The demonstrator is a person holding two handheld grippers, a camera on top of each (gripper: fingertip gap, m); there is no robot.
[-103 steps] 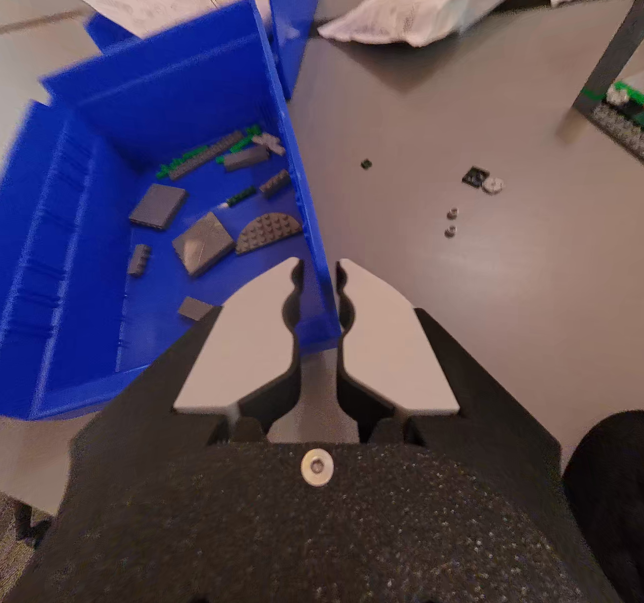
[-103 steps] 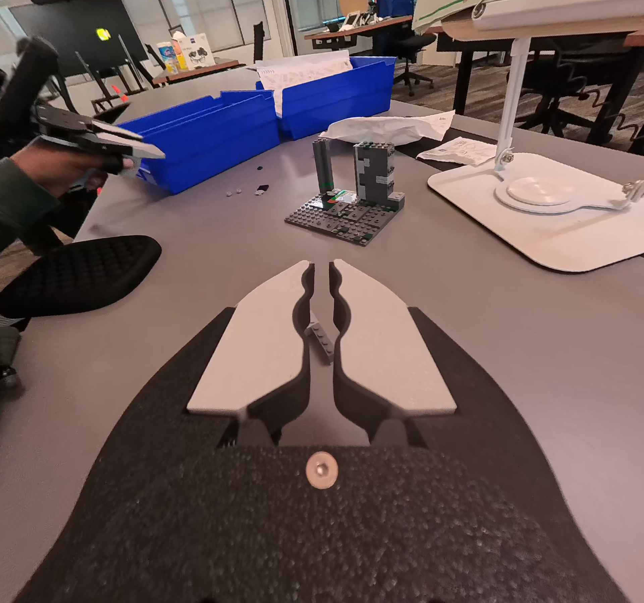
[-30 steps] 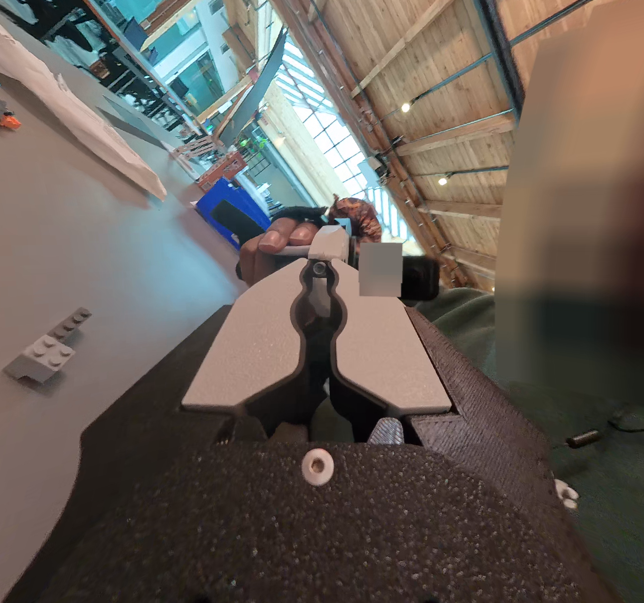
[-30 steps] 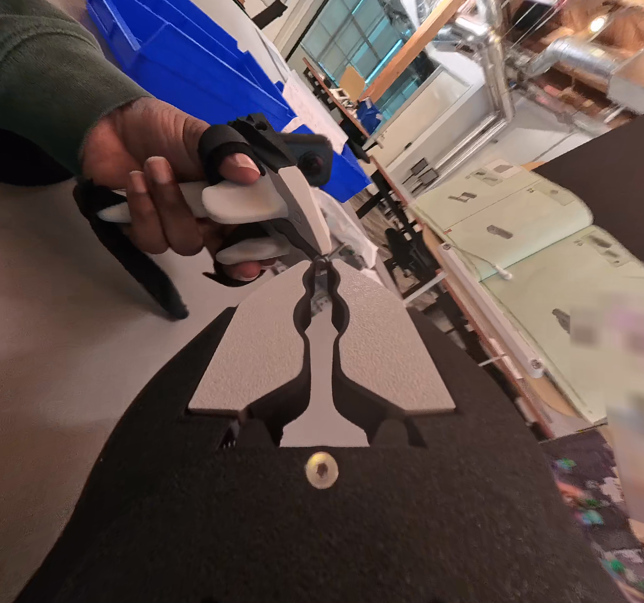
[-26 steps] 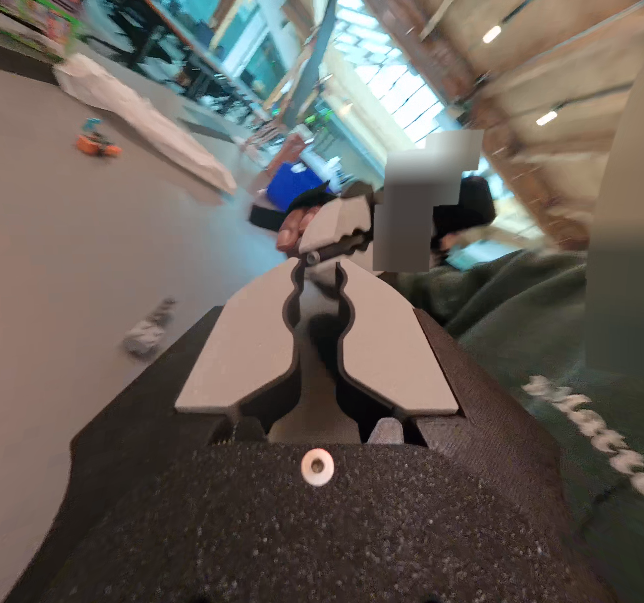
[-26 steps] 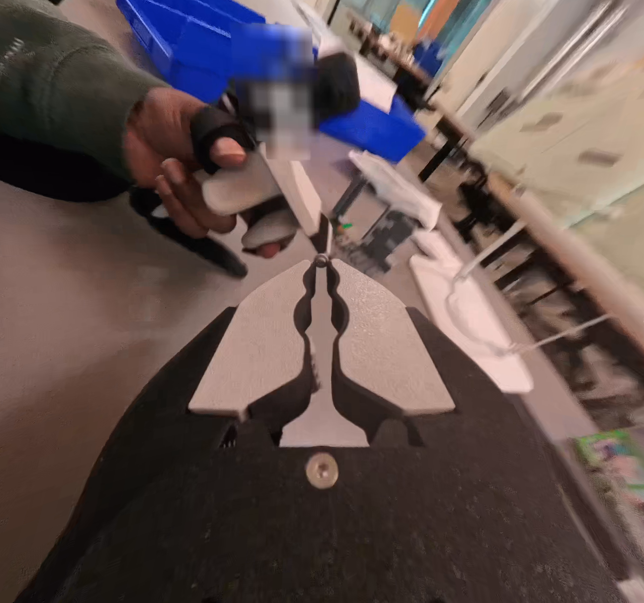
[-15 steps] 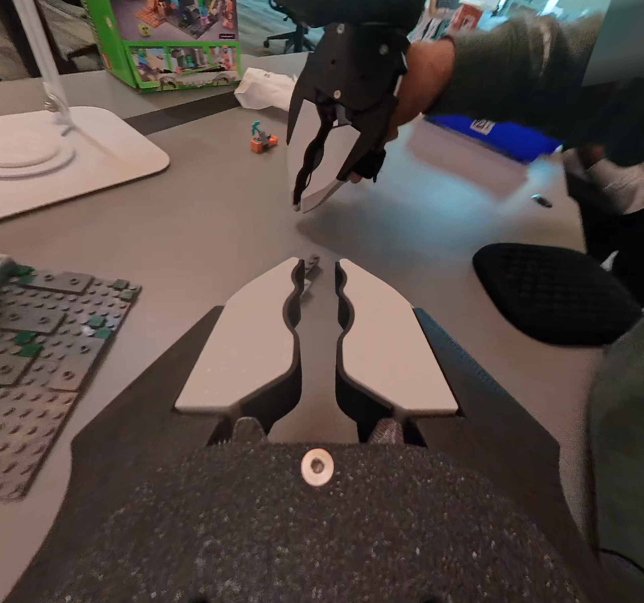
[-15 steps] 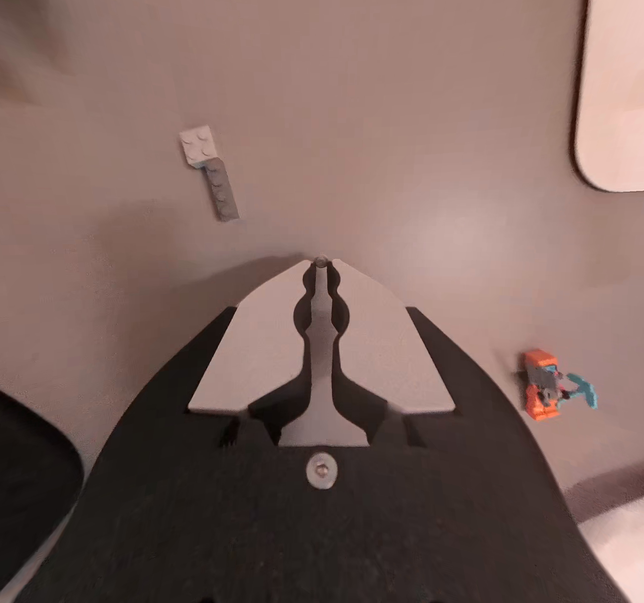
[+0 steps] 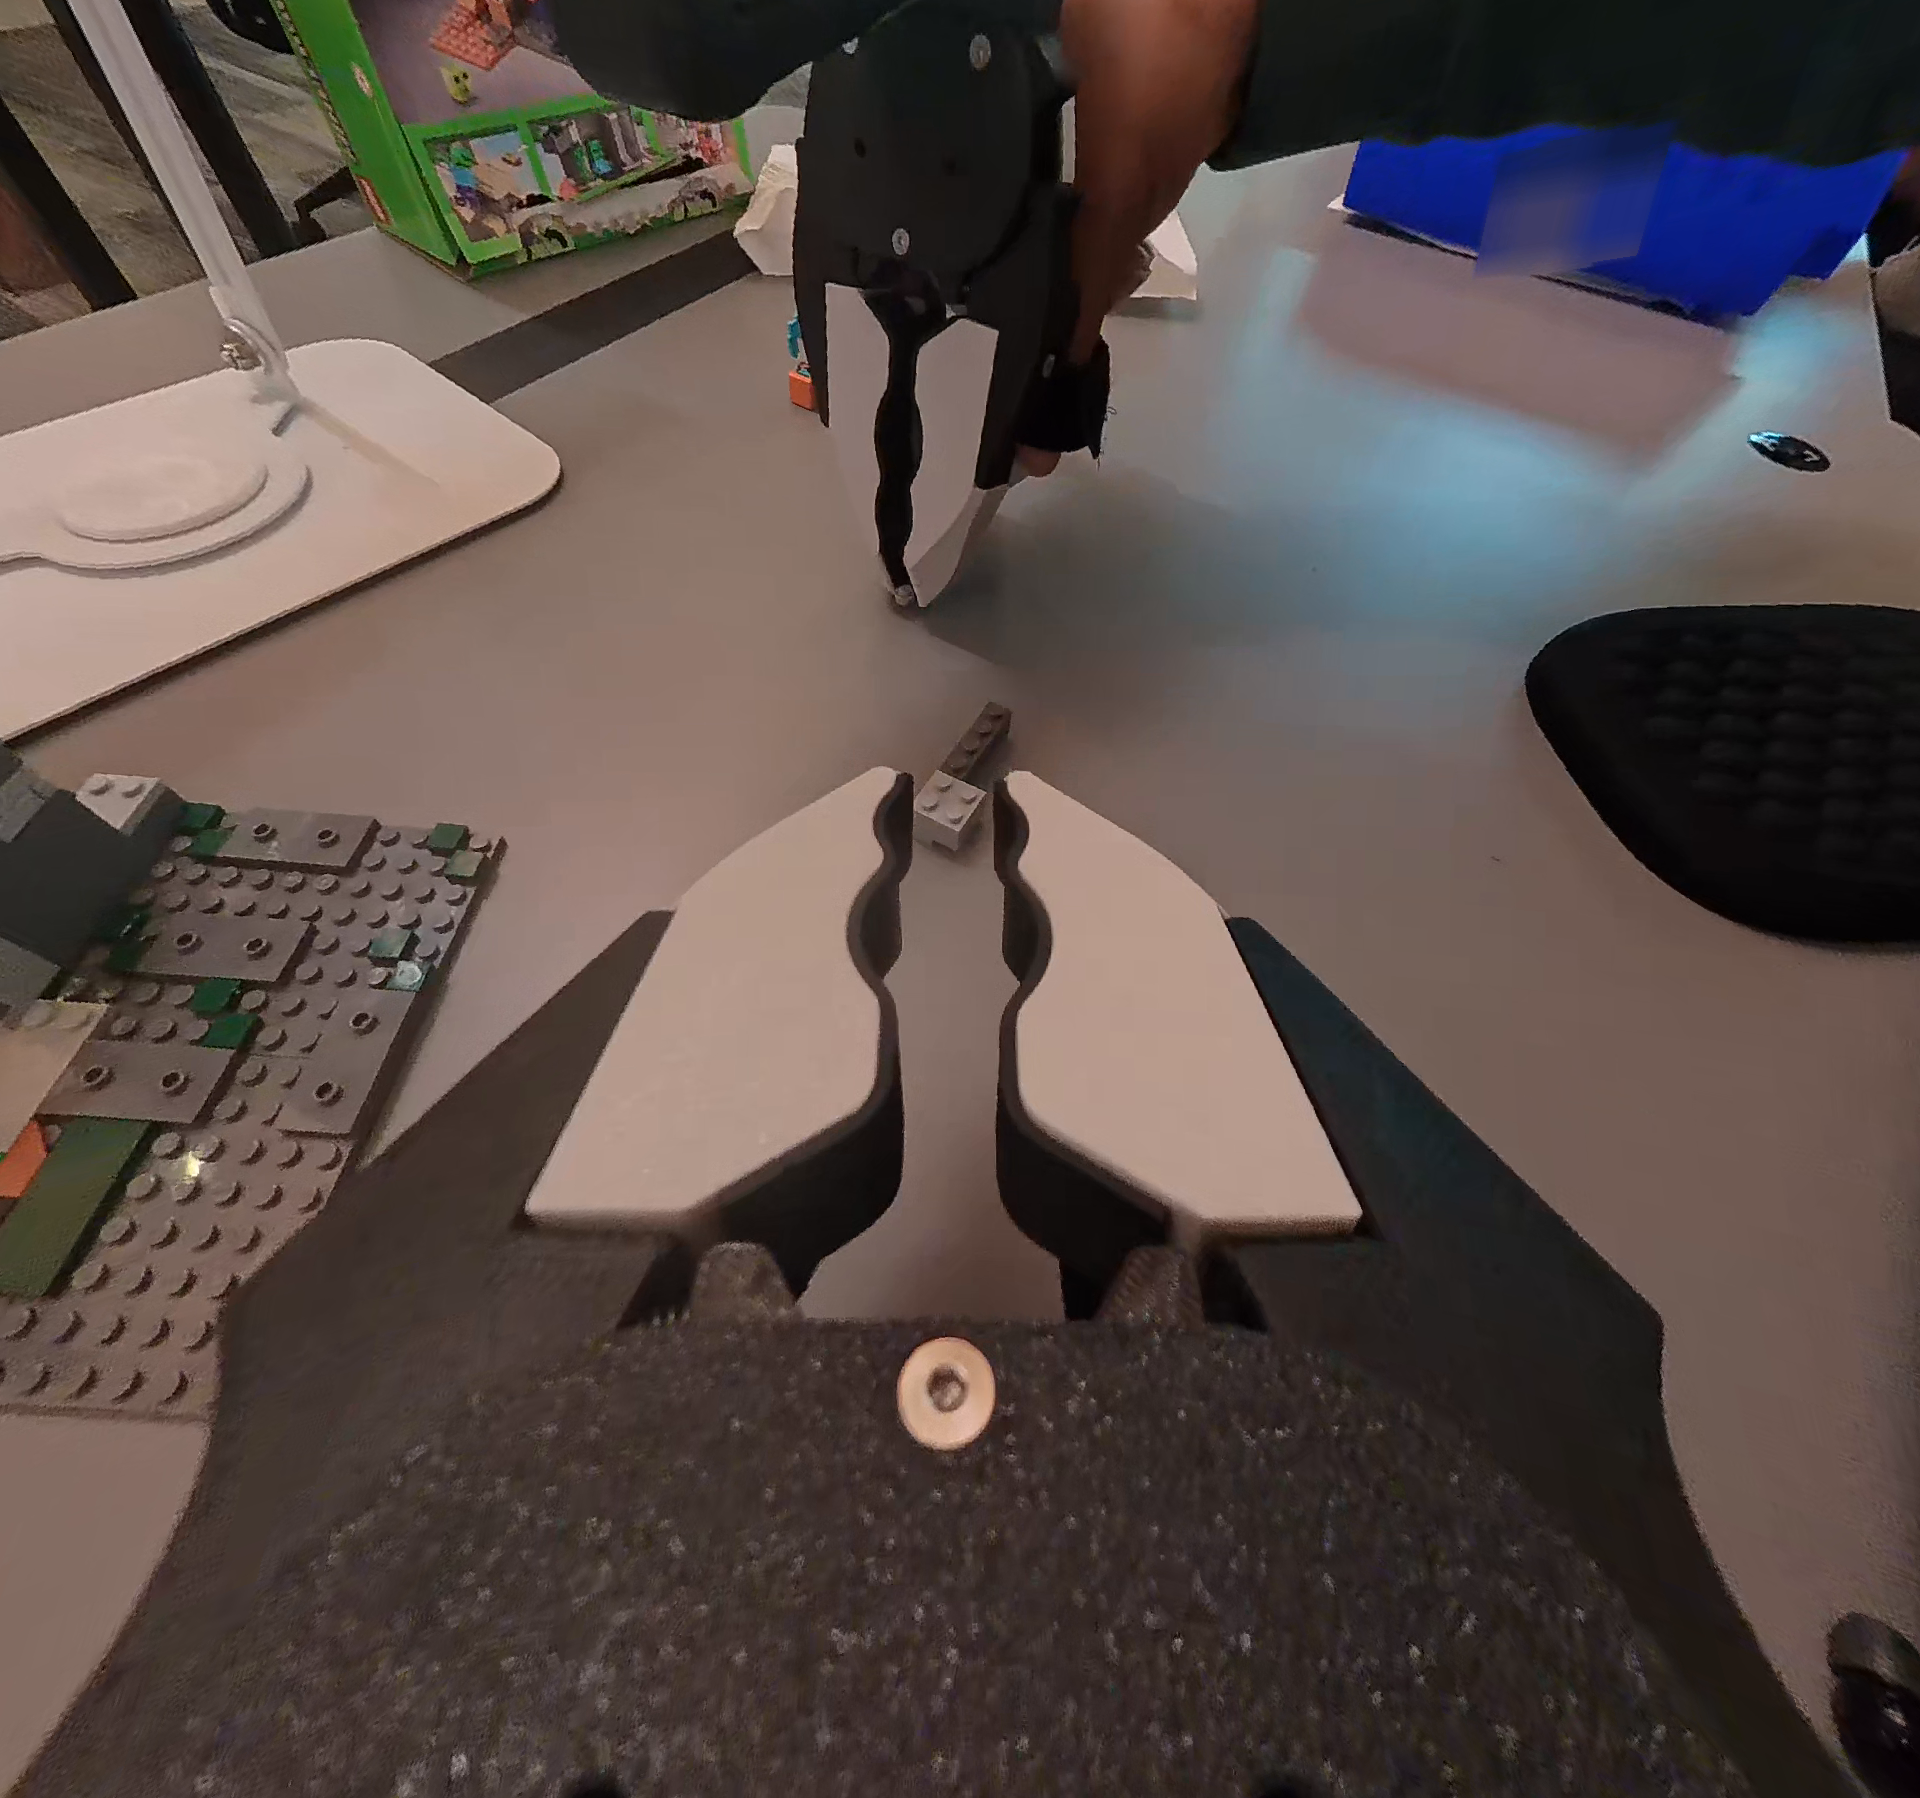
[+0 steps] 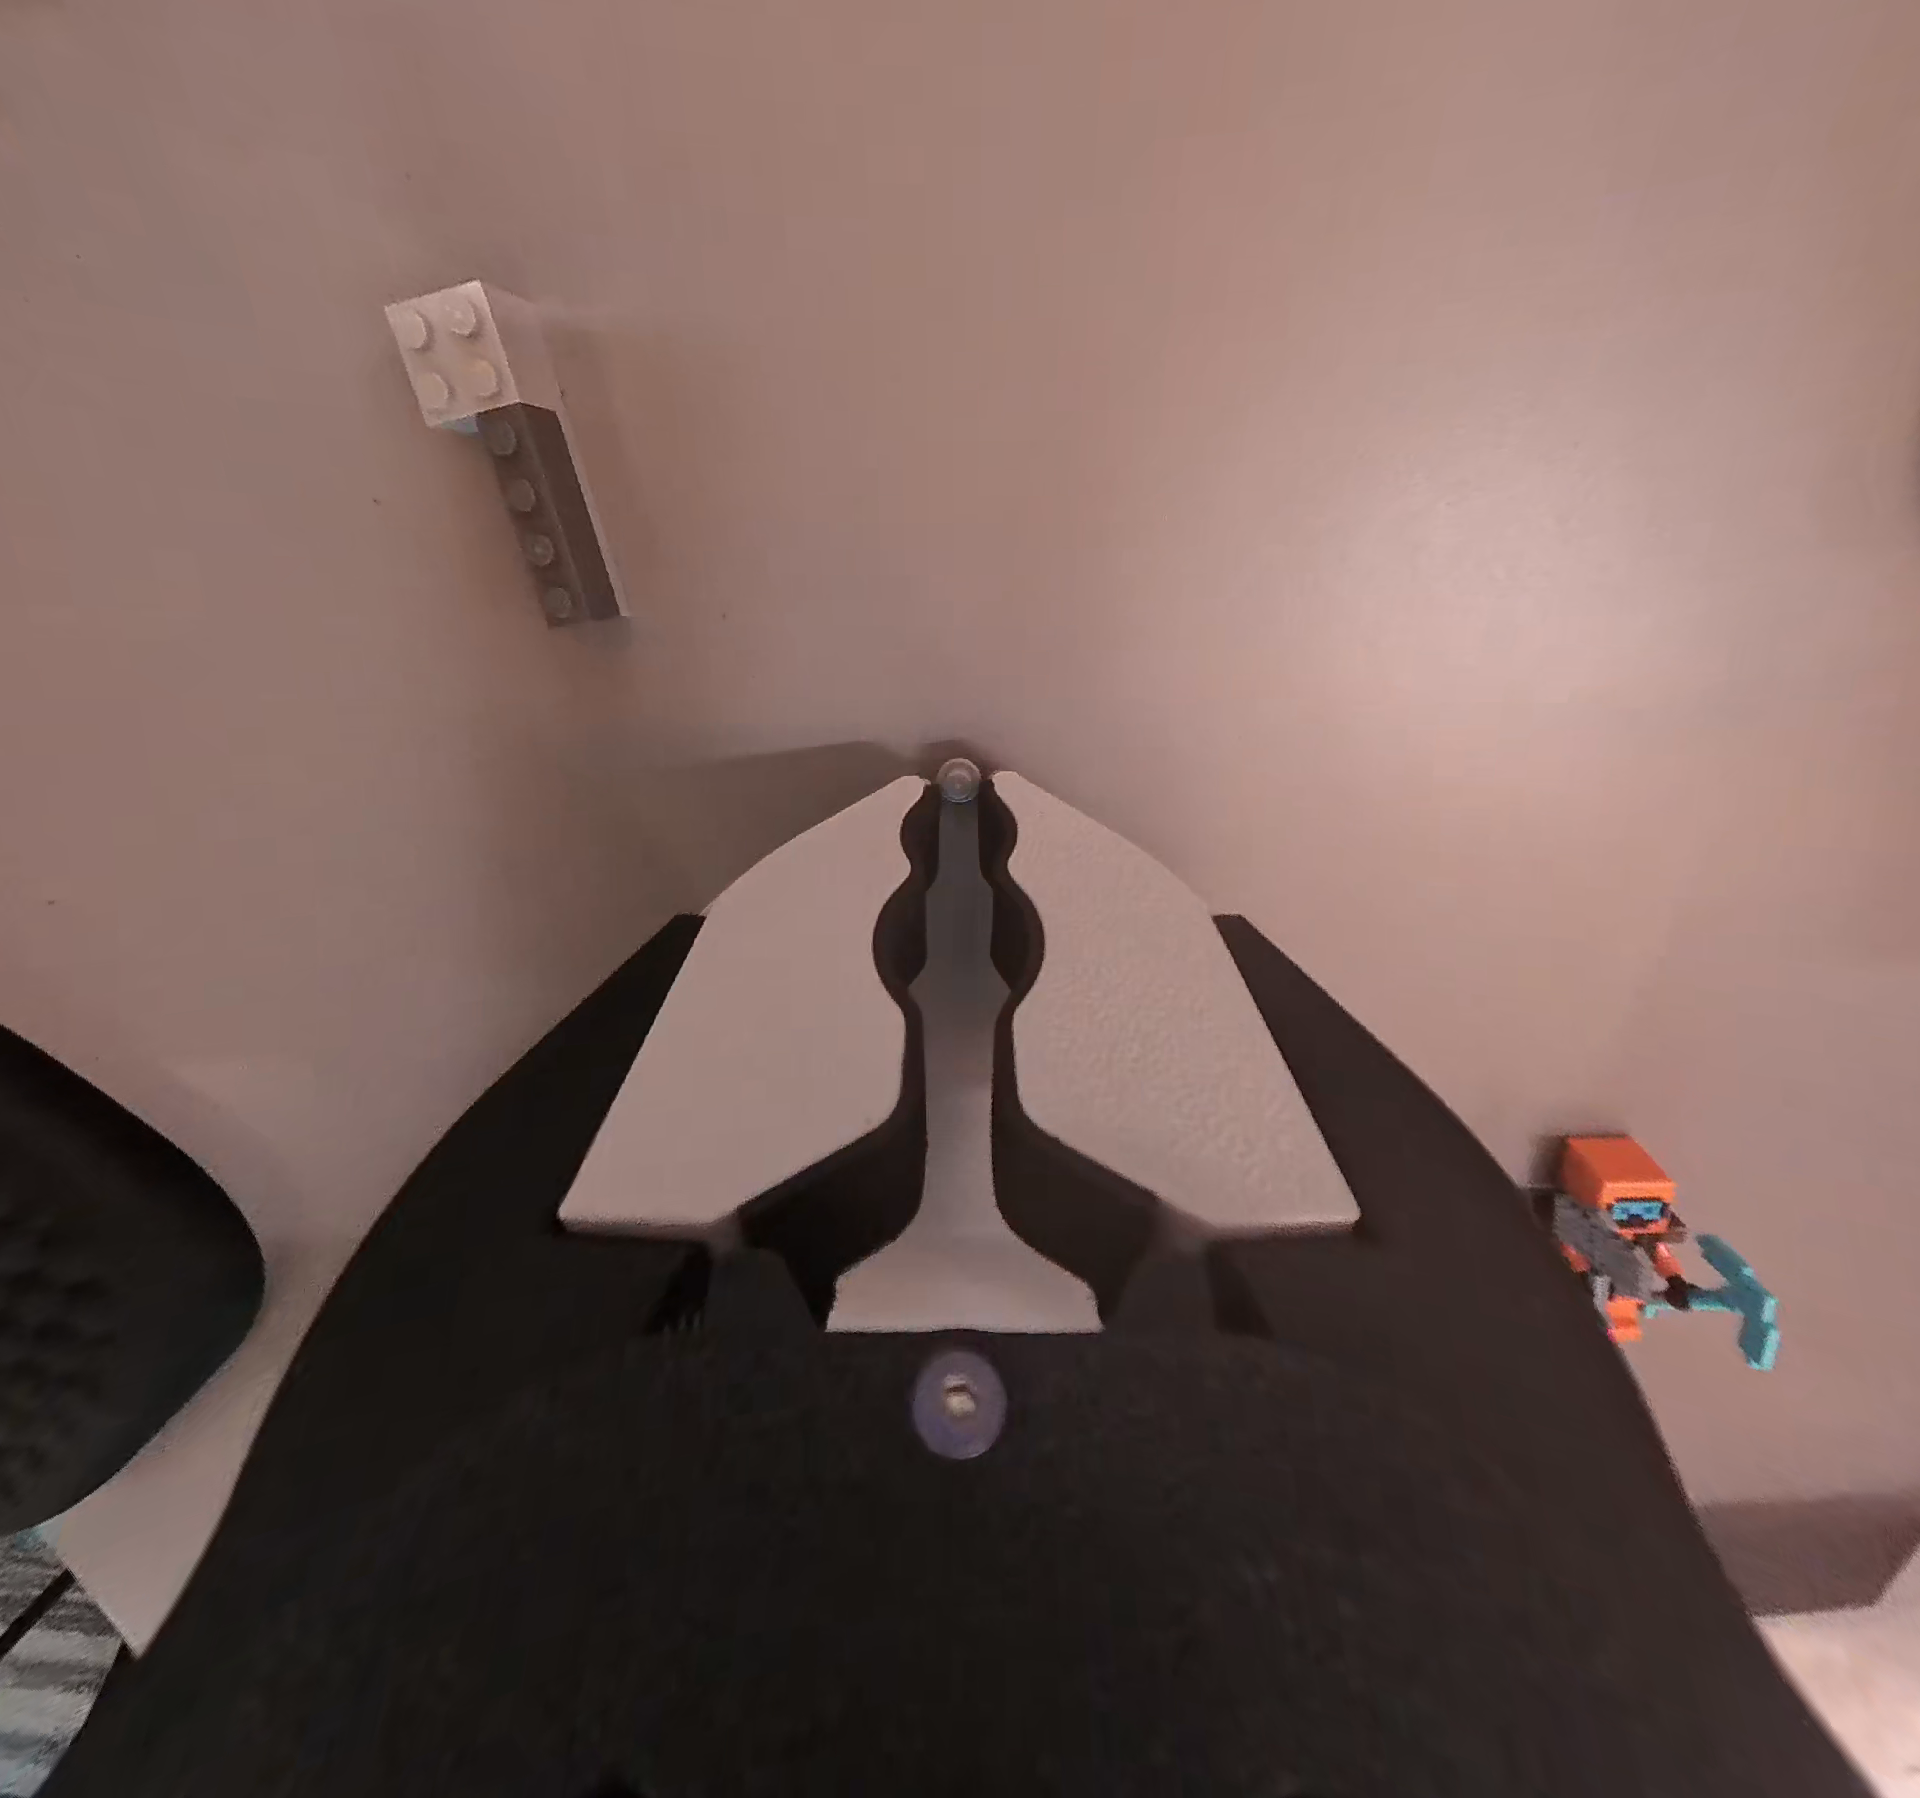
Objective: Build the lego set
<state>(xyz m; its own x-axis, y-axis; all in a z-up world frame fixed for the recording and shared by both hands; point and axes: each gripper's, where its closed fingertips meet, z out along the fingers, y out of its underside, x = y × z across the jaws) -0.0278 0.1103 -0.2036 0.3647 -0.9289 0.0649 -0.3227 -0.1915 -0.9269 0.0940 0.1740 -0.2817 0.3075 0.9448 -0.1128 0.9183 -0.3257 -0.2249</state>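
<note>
My biggest worry is the stud (image 10: 956,778): my right gripper (image 10: 956,792) pinches this tiny round translucent piece at the very fingertips, tips pressed to the smooth grey table (image 10: 1351,398), so any slip or twist could flick it away. My left gripper (image 9: 945,792) hangs with jaws apart, gripping nothing, the light grey 2x2 brick (image 9: 948,810) between its tips; closing off-centre could skid that hard, glossy block, which touches a dark 1x4 brick (image 9: 982,735) at its 12 o'clock. The build (image 9: 208,1021), a studded dark grey plate with green tiles, lies at 9 o'clock in the left view. An orange figure (image 10: 1631,1239) stands at 4 o'clock in the right view.
</note>
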